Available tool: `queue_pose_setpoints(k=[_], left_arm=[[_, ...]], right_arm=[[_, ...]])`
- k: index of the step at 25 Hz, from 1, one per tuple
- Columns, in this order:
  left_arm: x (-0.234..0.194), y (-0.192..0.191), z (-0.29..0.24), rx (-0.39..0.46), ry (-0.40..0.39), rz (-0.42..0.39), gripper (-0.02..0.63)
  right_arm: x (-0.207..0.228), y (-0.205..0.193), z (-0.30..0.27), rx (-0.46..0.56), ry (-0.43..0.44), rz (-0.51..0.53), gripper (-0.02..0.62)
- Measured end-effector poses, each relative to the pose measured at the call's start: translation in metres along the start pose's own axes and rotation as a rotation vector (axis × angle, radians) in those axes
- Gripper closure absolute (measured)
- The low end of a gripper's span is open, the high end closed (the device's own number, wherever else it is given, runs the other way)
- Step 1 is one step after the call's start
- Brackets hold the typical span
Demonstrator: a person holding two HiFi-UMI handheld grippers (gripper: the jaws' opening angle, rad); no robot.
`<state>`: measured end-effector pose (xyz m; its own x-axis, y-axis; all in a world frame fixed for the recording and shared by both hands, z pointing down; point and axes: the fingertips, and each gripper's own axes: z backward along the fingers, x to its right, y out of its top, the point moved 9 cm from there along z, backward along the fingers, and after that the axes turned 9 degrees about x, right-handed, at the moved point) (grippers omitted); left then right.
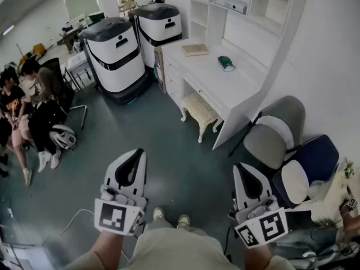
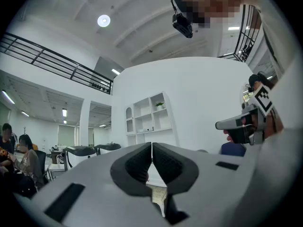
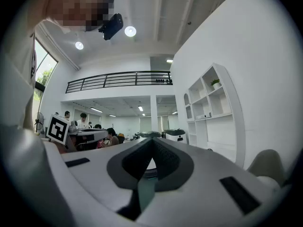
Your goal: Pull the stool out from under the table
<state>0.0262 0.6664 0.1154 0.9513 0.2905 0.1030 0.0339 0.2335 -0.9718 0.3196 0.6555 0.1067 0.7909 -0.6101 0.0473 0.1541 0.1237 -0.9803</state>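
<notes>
A cream stool (image 1: 199,110) with curved legs stands tucked partly under the white desk (image 1: 236,86) ahead of me. Both grippers hang low near my body, well short of the stool. My left gripper (image 1: 136,152) is shut with nothing in it, its pads (image 2: 142,162) touching. My right gripper (image 1: 243,167) is also shut and empty. In the left gripper view a strip of the stool (image 2: 157,195) shows below the closed pads. The right gripper view looks across the room past its closed pads (image 3: 161,161).
Two white and grey robot units (image 1: 114,52) stand left of the desk. A grey chair (image 1: 274,134) and a dark blue chair (image 1: 306,170) sit to the right against the wall. People sit at the left (image 1: 34,103). A book (image 1: 195,49) and a green object (image 1: 226,63) lie on the desk.
</notes>
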Motion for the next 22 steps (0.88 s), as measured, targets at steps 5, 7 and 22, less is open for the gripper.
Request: queue_pose_setpoints(k=[5,7,22], left_arm=[[0.005,0.0,-0.004,0.005,-0.007,-0.004,0.581],[0.006,0.0,-0.007,0.006,-0.009,-0.006,0.581],[-0.013,-0.012,-0.021,0.061,0.004,0.041,0.345]], right_arm=[[0.007,0.003,0.003,0.006,-0.015,0.001,0.575],[0.009,0.003,0.003,0.004,-0.017,0.005,0.575],[0.022,-0.006,-0.012,0.102,-0.076,-0.047,0.308]])
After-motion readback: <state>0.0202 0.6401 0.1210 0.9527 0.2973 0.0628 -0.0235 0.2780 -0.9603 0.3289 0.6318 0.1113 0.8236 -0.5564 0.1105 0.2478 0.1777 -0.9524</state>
